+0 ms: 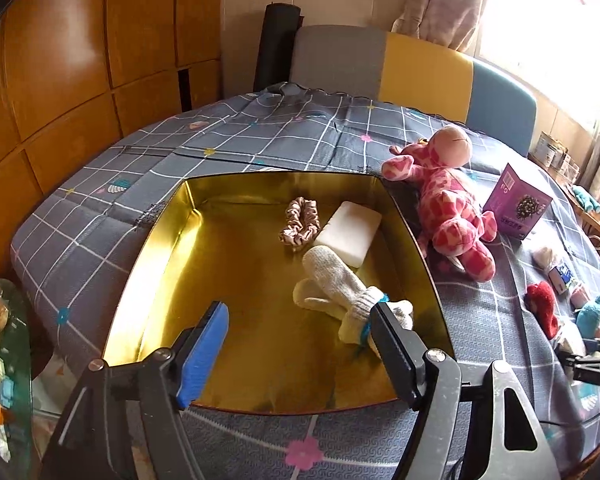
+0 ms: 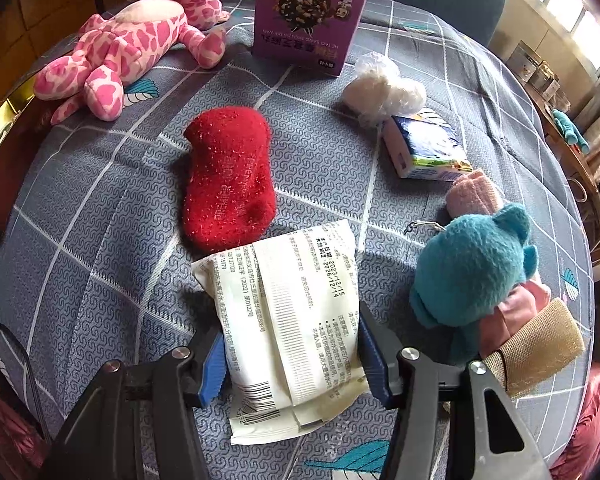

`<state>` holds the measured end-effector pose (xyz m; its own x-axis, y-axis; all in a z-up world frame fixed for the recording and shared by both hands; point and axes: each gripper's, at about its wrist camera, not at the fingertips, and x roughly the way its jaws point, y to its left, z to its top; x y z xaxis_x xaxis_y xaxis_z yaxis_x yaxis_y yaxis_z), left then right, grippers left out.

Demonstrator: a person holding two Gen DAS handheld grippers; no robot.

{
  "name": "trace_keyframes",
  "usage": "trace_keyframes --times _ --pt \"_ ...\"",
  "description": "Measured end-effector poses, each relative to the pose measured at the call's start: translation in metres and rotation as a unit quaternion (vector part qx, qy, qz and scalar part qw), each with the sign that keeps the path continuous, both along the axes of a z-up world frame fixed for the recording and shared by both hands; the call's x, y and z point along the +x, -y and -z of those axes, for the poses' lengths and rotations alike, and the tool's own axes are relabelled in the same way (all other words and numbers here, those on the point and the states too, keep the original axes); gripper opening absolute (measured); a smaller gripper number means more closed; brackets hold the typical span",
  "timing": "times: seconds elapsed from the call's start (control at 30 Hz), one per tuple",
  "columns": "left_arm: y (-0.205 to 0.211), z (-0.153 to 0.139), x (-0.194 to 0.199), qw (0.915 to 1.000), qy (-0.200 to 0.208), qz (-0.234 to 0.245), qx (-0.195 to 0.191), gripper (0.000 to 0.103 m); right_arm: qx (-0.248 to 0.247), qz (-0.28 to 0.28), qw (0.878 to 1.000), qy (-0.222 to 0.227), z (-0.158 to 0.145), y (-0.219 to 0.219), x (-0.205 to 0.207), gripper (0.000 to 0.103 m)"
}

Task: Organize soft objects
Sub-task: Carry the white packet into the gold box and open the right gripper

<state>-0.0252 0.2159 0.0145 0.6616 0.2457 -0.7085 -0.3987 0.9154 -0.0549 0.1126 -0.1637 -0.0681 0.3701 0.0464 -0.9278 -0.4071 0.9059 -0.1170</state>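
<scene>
In the left wrist view an open gold tin [image 1: 160, 252] holds a striped scrunchie [image 1: 300, 222], a white foam block [image 1: 350, 232] and a pair of cream knitted mittens [image 1: 332, 280]. My left gripper [image 1: 300, 312] hangs open over the tin's near side. Its right finger is beside the mitten cuff, and nothing is pinched. In the right wrist view my right gripper [image 2: 290, 328] is shut on a white printed packet [image 2: 292, 320] that lies on the grey checked cloth. A red fuzzy sock [image 2: 228, 176] lies just beyond the packet, and a teal plush [image 2: 472, 264] sits to its right.
A pink giraffe plush [image 2: 116, 52] lies beside the tin's right wall. A purple carton [image 2: 308, 16] stands at the back. Near it are a bagged white ball [image 2: 384, 88], a tissue pack [image 2: 424, 148], a pink cloth [image 2: 472, 196] and a tan band [image 2: 540, 344].
</scene>
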Motion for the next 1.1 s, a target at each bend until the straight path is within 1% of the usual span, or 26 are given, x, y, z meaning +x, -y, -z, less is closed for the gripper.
trace_keyframes --times 0.13,0.23,0.3,0.37,0.47,0.53,0.63,0.73,0.8,0.87,0.93,1.0,1.1 --pt "-0.005 0.003 -0.005 1.0000 -0.002 -0.003 -0.001 0.077 0.009 0.027 0.999 0.030 -0.019 0.004 -0.004 0.057" --pt "-0.010 0.005 -0.008 0.9999 -0.002 -0.010 -0.005 0.077 0.014 0.043 0.997 0.057 -0.036 0.004 -0.007 0.057" --pt "-0.012 0.006 -0.009 0.9999 -0.003 -0.012 -0.008 0.077 0.026 0.043 0.996 0.071 -0.048 0.000 -0.011 0.057" --pt "-0.014 0.008 -0.010 0.9999 -0.005 -0.014 -0.009 0.077 0.044 0.031 0.995 0.079 -0.060 -0.012 -0.015 0.057" --pt "-0.017 0.009 -0.011 0.9998 -0.005 -0.016 -0.010 0.078 0.072 -0.010 0.994 0.080 -0.072 -0.046 -0.020 0.057" --pt "-0.020 0.008 -0.014 0.9997 -0.001 -0.023 -0.010 0.081 0.086 -0.047 0.992 0.078 -0.077 -0.077 -0.023 0.057" --pt "-0.029 0.004 -0.019 0.9993 0.004 -0.037 -0.009 0.083 0.108 -0.104 0.986 0.069 -0.079 -0.129 -0.031 0.057" --pt "-0.042 0.000 -0.028 0.9982 0.014 -0.057 -0.009 0.083 0.138 -0.157 0.977 0.052 -0.081 -0.180 -0.039 0.057" --pt "-0.053 -0.002 -0.035 0.9971 0.018 -0.073 -0.009 0.084 0.165 -0.193 0.967 0.037 -0.084 -0.214 -0.046 0.057" --pt "-0.063 -0.003 -0.041 0.9959 0.021 -0.087 -0.012 0.088 0.185 -0.227 0.956 0.024 -0.083 -0.247 -0.051 0.057" --pt "-0.075 -0.005 -0.049 0.9935 0.025 -0.110 -0.013 0.089 0.189 -0.252 0.949 0.012 -0.077 -0.278 -0.056 0.057" --pt "-0.085 -0.006 -0.057 0.9910 0.030 -0.130 -0.013 0.089 0.181 -0.273 0.945 0.004 -0.068 -0.305 -0.060 0.057" --pt "-0.094 -0.007 -0.064 0.9892 0.031 -0.143 -0.009 0.089 0.142 -0.296 0.945 0.003 -0.047 -0.336 -0.065 0.058"
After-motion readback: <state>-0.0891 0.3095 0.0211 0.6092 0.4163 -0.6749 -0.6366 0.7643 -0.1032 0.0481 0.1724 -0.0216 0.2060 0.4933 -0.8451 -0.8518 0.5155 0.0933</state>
